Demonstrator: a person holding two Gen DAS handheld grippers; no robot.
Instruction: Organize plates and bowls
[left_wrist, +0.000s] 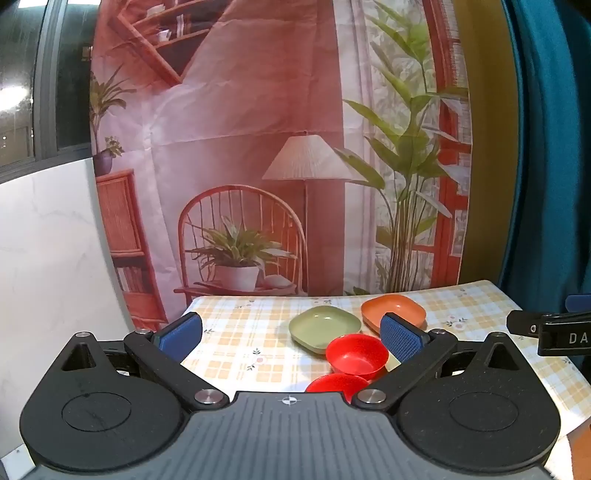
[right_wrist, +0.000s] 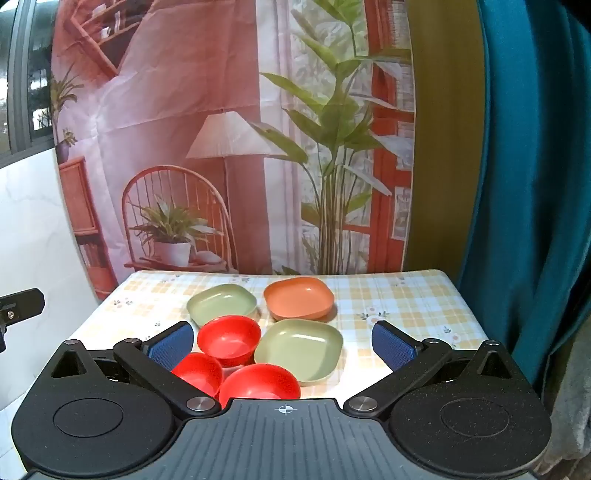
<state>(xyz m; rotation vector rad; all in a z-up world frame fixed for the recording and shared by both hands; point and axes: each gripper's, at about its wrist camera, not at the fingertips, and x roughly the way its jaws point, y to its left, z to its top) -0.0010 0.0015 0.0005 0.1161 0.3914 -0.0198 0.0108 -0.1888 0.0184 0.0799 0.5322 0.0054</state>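
On the checked tablecloth (right_wrist: 406, 306) lie two green square plates, one far left (right_wrist: 221, 303) and one nearer (right_wrist: 301, 347), an orange square plate (right_wrist: 299, 298), and three red bowls (right_wrist: 229, 339) (right_wrist: 199, 371) (right_wrist: 260, 382). My right gripper (right_wrist: 282, 341) is open and empty, held above the near bowls. In the left wrist view I see a green plate (left_wrist: 324, 326), the orange plate (left_wrist: 393, 309) and two red bowls (left_wrist: 356, 353) (left_wrist: 334, 382). My left gripper (left_wrist: 291, 332) is open and empty, to the left of the dishes.
A printed backdrop (right_wrist: 221, 147) hangs behind the table. A teal curtain (right_wrist: 535, 184) hangs at the right. A white marble wall (left_wrist: 48, 240) stands at the left. The table's right edge (right_wrist: 465, 306) is near the curtain. The right gripper's body (left_wrist: 554, 332) shows in the left wrist view.
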